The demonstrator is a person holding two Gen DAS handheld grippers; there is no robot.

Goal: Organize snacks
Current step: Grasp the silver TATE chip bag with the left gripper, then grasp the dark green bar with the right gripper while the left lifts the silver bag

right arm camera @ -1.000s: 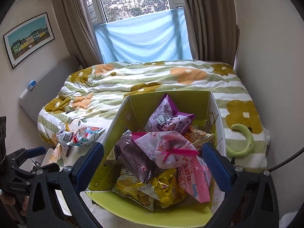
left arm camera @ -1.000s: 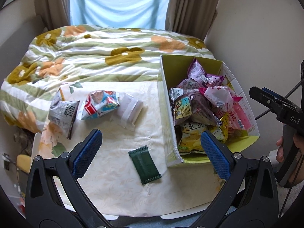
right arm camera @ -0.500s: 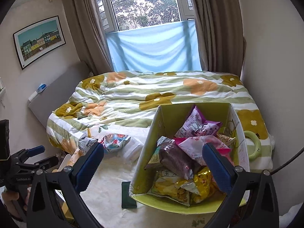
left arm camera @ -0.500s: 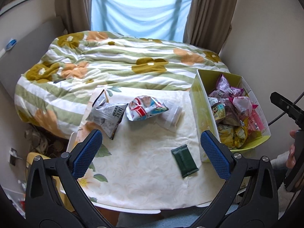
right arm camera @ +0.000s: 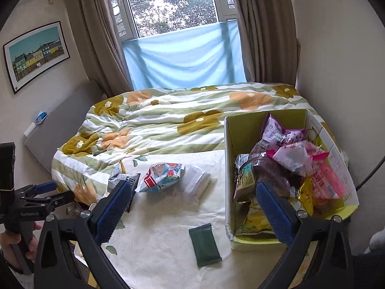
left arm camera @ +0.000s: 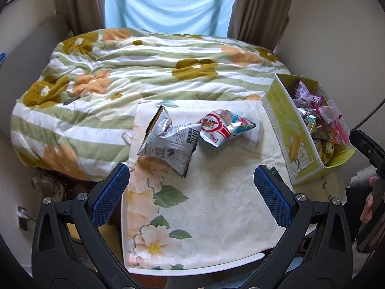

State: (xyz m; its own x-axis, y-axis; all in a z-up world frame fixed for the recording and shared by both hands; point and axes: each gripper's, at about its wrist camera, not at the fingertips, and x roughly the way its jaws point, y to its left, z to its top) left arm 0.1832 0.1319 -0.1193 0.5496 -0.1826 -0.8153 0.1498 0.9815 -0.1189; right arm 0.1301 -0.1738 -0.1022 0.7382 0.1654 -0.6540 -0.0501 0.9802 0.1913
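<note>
Snacks split two ways: box point(right arm camera: 267, 118) at table's right side is heaped w/ packets, four items loose on cloth point(left arm camera: 216, 204).

- Loose: grey bag point(left arm camera: 168, 142), touching it the red/white bag point(left arm camera: 223, 127), a clear pouch point(right arm camera: 196, 180) just beside that, green bar point(right arm camera: 204, 244) alone near box's front corner.
- L gripper point(left arm camera: 192, 190): jaws spread wide, nothing between them, hovering above cloth short of the grey bag.
- R gripper point(right arm camera: 192, 204): also spread wide and empty, aimed over the gap btw green bar and box.
- In the left wrist view the green bar is almost fully hidden behind that gripper's right finger.

Risks, my read:
1. Box is overfull; pink packets point(right arm camera: 303, 156) ride above the rim. Adding more prob. tips one out over the wall onto table or bed.
2. Grey and red/white bags touch. A pinch on one could drag the other toward the cloth's left edge, where table meets bed point(left arm camera: 96, 96).
3. Both bags crumpled and puffy; a pinch on a loose fold may slip.
4. Green bar lies flat on slick cloth, so fingers may skate over it or bunch the cloth.
5. Box is light card, near table's right edge. A push from R gripper could shove it off.
6. Clear pouch is low contrast vs cloth, easy to miss.
</note>
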